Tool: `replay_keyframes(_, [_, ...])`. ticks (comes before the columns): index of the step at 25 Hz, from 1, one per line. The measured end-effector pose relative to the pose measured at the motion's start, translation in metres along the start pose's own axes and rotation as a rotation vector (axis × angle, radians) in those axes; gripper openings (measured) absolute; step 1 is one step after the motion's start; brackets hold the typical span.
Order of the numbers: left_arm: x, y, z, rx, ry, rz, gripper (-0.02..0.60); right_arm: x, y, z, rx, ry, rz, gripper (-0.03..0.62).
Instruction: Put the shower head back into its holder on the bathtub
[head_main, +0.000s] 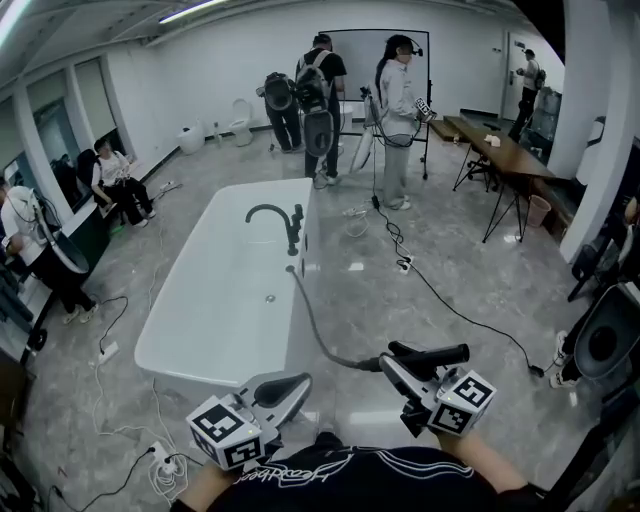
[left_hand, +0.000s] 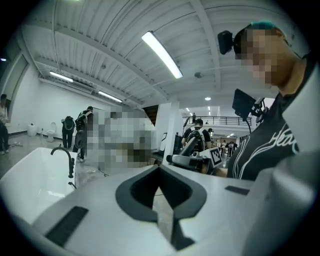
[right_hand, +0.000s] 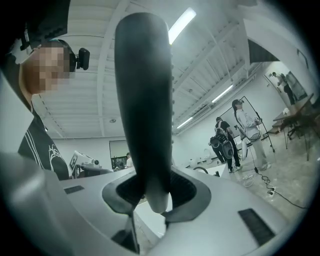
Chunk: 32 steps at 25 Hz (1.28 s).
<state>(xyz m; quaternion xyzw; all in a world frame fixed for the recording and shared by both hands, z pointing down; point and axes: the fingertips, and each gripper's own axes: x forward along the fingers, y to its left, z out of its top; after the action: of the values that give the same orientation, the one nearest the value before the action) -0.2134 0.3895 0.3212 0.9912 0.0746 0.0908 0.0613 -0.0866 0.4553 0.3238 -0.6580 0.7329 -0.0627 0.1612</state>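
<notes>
The black shower head (head_main: 432, 354) lies level in my right gripper (head_main: 392, 364), whose jaws are shut on its handle. Close up in the right gripper view, the dark handle (right_hand: 144, 105) stands between the jaws of the right gripper (right_hand: 150, 194). Its grey hose (head_main: 318, 335) runs back to the right rim of the white bathtub (head_main: 200, 330). A black faucet fitting (head_main: 280, 223) stands on that rim, well ahead of both grippers. My left gripper (head_main: 298, 385) is shut and empty near the tub's near corner. From the left gripper (left_hand: 161, 202) I see the tub (left_hand: 30, 187) and faucet (left_hand: 65, 159).
Cables and a power strip (head_main: 165, 460) trail over the grey floor around the tub. Several people (head_main: 320, 100) stand beyond the tub's far end, and others sit at the left wall (head_main: 115, 180). A long wooden table (head_main: 505, 150) stands at the right.
</notes>
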Motion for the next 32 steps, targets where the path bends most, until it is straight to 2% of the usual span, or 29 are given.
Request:
replay_keyframes(4, [0.004, 0.016, -0.013, -0.047, 0.005, 0.01, 0.005, 0.006, -0.006, -0.002, 0.012, -0.001, 0.008, 0.127])
replay_keyframes(9, [0.024, 0.039, -0.018, -0.062, -0.004, -0.053, 0.005, 0.025, -0.028, 0.003, 0.064, -0.013, 0.008, 0.127])
replay_keyframes(12, [0.04, 0.062, -0.023, -0.082, 0.006, -0.055, 0.005, 0.039, -0.049, 0.01, 0.105, -0.029, 0.003, 0.127])
replay_keyframes(16, [0.071, 0.114, -0.025, -0.107, 0.031, -0.073, 0.005, 0.076, -0.091, 0.021, 0.169, -0.052, -0.008, 0.126])
replay_keyframes(22, [0.138, 0.191, -0.063, -0.073, 0.185, -0.164, 0.006, 0.147, -0.171, 0.024, 0.272, -0.04, -0.025, 0.126])
replay_keyframes(28, [0.201, 0.276, -0.079, -0.118, 0.237, -0.186, 0.009, 0.227, -0.241, 0.04, 0.329, -0.028, -0.016, 0.126])
replay_keyframes(29, [0.209, 0.288, -0.081, -0.128, 0.245, -0.197, 0.017, 0.241, -0.249, 0.044, 0.337, -0.028, -0.011, 0.126])
replay_keyframes(32, [0.224, 0.316, -0.092, -0.136, 0.286, -0.242, 0.112, 0.278, -0.263, 0.056, 0.338, -0.035, 0.008, 0.125])
